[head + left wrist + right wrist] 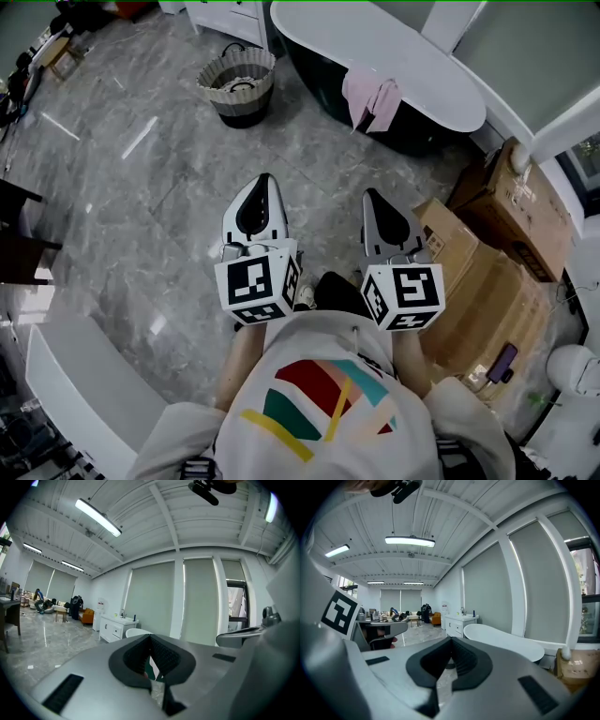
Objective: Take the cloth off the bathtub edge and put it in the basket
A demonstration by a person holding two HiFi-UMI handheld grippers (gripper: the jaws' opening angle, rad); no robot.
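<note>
A pink cloth [372,99] hangs over the near edge of the dark bathtub with a white rim [441,80] at the top of the head view. A woven basket [238,85] with a scalloped rim stands on the floor to the tub's left. My left gripper [262,182] and right gripper [371,197] are both shut and hold nothing. They hang side by side over the floor, well short of the tub. The left gripper [150,637] has its tips together in its own view. The right gripper [451,640] faces the bathtub [506,641].
Cardboard boxes [487,262] are stacked at the right, close to my right gripper. A white cabinet [115,628] stands against the back wall beyond the basket. A white bench or ledge [70,394] is at the lower left. Grey marble floor [141,197] stretches between me and the basket.
</note>
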